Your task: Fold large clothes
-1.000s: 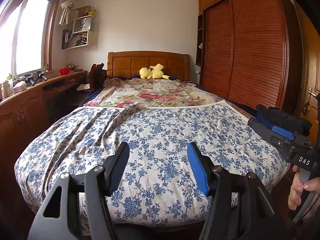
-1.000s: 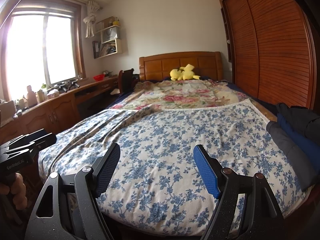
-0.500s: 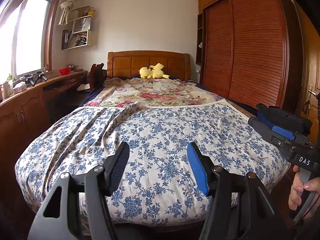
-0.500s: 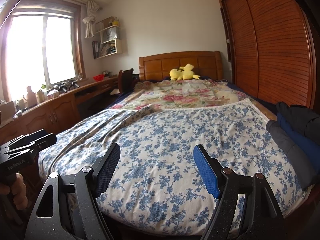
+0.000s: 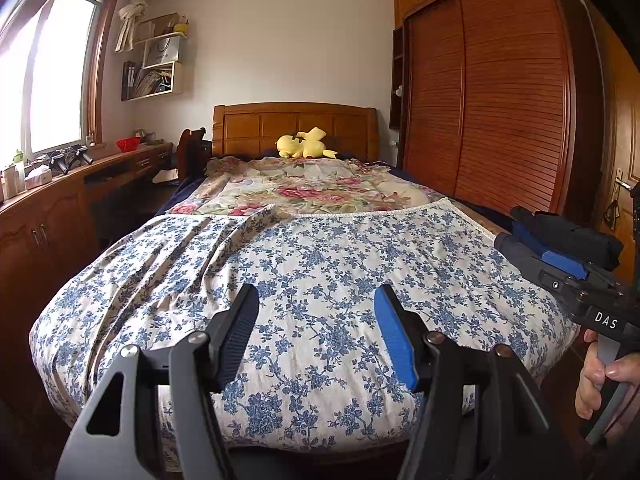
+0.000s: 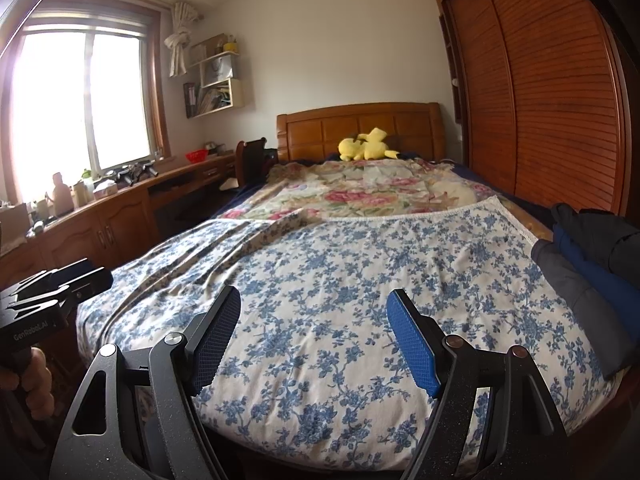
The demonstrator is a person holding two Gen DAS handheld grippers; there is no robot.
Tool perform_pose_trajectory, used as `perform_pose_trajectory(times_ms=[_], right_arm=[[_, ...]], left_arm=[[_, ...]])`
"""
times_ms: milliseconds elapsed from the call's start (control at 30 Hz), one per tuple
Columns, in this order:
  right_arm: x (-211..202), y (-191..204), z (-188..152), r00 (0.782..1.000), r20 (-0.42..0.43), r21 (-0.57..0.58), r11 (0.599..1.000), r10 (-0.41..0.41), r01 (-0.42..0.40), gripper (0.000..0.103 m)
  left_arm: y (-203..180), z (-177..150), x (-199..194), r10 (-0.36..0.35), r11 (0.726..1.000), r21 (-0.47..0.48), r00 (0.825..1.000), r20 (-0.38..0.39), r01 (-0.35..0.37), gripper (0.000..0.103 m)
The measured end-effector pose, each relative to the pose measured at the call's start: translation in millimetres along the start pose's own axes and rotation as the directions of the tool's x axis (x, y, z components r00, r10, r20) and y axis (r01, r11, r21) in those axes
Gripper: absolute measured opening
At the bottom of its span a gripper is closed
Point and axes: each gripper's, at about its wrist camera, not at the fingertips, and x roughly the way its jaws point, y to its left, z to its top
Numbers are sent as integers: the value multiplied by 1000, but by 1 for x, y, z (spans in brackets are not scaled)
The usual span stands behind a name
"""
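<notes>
hovering grippers [image 5: 316,320] [image 6: 314,326] over floral sheet [image 5: 320,264]

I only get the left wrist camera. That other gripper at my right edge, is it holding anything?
Observer: No. The right wrist view shows the right gripper open, with only the blue floral sheet beyond its fingers.
Operator: And the dark bundle behind it?
Observer: Those are dark clothes. Grey, blue and black layers lie at the sheet's right edge, and neither gripper touches them.
</notes>
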Motion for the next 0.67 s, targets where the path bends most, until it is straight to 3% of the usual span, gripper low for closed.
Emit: perform_pose_trajectory(times_ms=[667], right_arm=[[1,0,1,1000,-3,-2,1000,-5,5,77]], left_arm=[[1,1,-6,1,1000,1,1000,11,-1,59]])
